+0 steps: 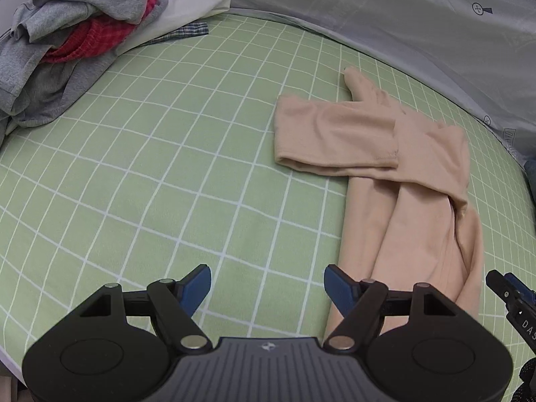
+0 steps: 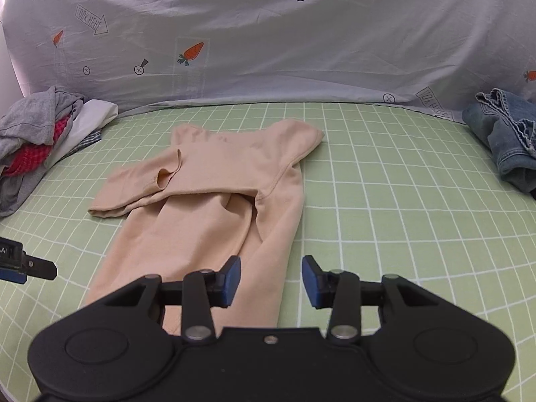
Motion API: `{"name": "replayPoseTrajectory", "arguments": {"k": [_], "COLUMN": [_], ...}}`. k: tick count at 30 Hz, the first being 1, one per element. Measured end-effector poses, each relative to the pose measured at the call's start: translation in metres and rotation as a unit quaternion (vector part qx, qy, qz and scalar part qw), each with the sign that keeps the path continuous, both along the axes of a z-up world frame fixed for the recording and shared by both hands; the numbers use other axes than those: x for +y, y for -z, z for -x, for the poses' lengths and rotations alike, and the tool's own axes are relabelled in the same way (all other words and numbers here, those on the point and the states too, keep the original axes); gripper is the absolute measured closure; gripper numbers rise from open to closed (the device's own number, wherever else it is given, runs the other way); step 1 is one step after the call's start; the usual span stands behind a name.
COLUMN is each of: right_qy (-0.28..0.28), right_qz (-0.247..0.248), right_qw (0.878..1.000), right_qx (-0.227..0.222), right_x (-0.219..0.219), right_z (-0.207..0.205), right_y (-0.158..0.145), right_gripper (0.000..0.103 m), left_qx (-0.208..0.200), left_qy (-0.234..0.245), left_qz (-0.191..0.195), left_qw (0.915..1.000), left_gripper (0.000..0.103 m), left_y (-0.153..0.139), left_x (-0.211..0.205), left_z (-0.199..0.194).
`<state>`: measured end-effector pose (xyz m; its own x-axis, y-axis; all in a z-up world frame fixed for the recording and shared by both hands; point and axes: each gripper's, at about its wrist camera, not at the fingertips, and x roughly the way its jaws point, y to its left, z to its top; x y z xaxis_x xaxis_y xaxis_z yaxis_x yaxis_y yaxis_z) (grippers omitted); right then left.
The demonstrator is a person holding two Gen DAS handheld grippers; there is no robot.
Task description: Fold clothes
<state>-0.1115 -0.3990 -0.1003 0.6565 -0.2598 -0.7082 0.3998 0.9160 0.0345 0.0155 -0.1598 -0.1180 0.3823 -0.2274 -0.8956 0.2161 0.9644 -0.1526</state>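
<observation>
Over at the far left, a heap of grey and red clothes (image 2: 37, 137) sits bunched against the carrot-print sheet (image 2: 268, 33) hung behind, with a white piece (image 2: 90, 117) tucked beside it; pushed out of the way like that, it reads to me as the pile waiting its turn, though it could as well be what has been set aside. Near the left, the left gripper (image 1: 267, 284) hovers low over the green checked bedsheet (image 1: 134, 167), jaws wide and holding nothing, its right pad just at the shirt's near left edge. In the middle lies the beige shirt (image 2: 214, 201), spread lengthwise with its hem toward the near side. Its sides are turned inward so the body is a narrow strip, and one long sleeve (image 2: 134, 184) is laid across the chest, cuff poking out to the left. The cloth looks thin and soft, with shallow creases. Next, the right gripper (image 2: 271, 279) hangs over the hem's right corner, jaws apart and empty. Both grippers at the near hem suggests a lengthwise fold may follow. Far right, folded denim (image 2: 502, 137) rests by itself
</observation>
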Motion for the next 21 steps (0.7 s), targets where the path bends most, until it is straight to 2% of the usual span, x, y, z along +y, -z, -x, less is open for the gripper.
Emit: {"name": "replayPoseTrajectory", "arguments": {"k": [3, 6, 10, 12, 14, 17, 18, 20, 21], "right_qy": [0.004, 0.008, 0.003, -0.004, -0.007, 0.002, 0.008, 0.011, 0.012], "right_qz": [0.018, 0.027, 0.053, 0.066, 0.067, 0.059, 0.053, 0.047, 0.044], "right_qw": [1.000, 0.999, 0.997, 0.996, 0.996, 0.997, 0.997, 0.998, 0.998], "right_qx": [0.012, 0.031, 0.055, 0.064, 0.065, 0.058, 0.051, 0.043, 0.040], "right_x": [-0.005, -0.007, -0.007, -0.006, -0.007, -0.010, -0.011, -0.013, -0.014], "right_z": [-0.029, -0.062, -0.096, -0.107, -0.113, -0.117, -0.116, -0.113, -0.112], "right_y": [0.007, 0.017, 0.026, 0.030, 0.032, 0.031, 0.029, 0.025, 0.023], "right_gripper": [0.062, 0.062, 0.064, 0.069, 0.082, 0.091, 0.092, 0.093, 0.093], "left_qx": [0.002, 0.002, -0.005, -0.004, -0.017, -0.034, -0.041, -0.054, -0.053], "left_qy": [0.005, 0.018, 0.038, 0.043, 0.056, 0.069, 0.068, 0.069, 0.067], "left_qz": [0.005, 0.009, 0.015, 0.021, 0.031, 0.033, 0.028, 0.015, 0.019], "left_qw": [1.0000, 0.9998, 0.9992, 0.9988, 0.9978, 0.9965, 0.9964, 0.9961, 0.9962], "left_gripper": [0.029, 0.036, 0.036, 0.036, 0.035, 0.036, 0.040, 0.065, 0.090], "left_y": [0.005, 0.010, 0.020, 0.027, 0.030, 0.032, 0.032, 0.031, 0.031], "left_x": [-0.004, -0.009, -0.020, -0.025, -0.031, -0.039, -0.041, -0.045, -0.046], "left_z": [-0.039, -0.077, -0.116, -0.129, -0.136, -0.136, -0.135, -0.132, -0.131]}}
